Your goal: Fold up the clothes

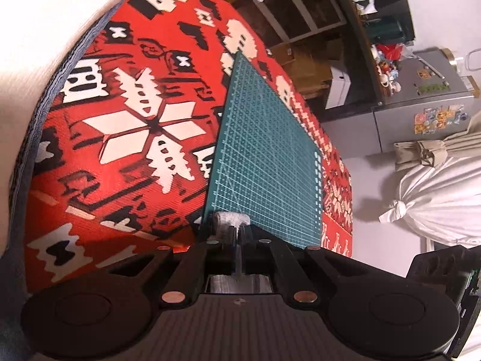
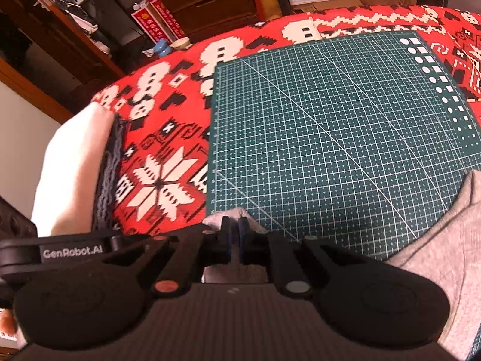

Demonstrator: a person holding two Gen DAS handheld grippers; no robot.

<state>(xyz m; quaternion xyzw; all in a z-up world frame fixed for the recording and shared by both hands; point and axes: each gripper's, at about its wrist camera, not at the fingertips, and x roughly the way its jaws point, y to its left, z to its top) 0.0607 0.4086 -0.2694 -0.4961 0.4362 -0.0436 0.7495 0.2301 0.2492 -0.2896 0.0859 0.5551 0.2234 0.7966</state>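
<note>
Both grippers pinch grey cloth: the right gripper [image 2: 234,229] has its fingers clamped on the grey garment [image 2: 445,255] at the green cutting mat's [image 2: 330,126] near edge, the left gripper [image 1: 237,233] likewise. Folded clothes [image 2: 78,168] lie on the red-patterned table [image 2: 168,138].

- A red tablecloth [image 2: 168,138] with white and black knitted-style snowflake and figure patterns covers the table.
- A green cutting mat [image 2: 330,126] with a white grid lies flat on the cloth.
- Dark wooden drawers [image 2: 210,3] stand beyond the table's far edge, with red boxes [image 2: 159,21] and a small blue and a cream bowl [image 2: 180,43] near them.
- A wooden door frame [image 2: 45,69] runs beside a pale wall.
- In the left wrist view, a grey fridge [image 1: 427,105] carries stickers and magnets, just beside a dark shelf unit [image 1: 369,30] crowded with small items.
- A white knotted cloth bundle [image 1: 436,198] sits against the pale wall.
- Cardboard boxes [image 1: 303,63] are stacked behind the table.
</note>
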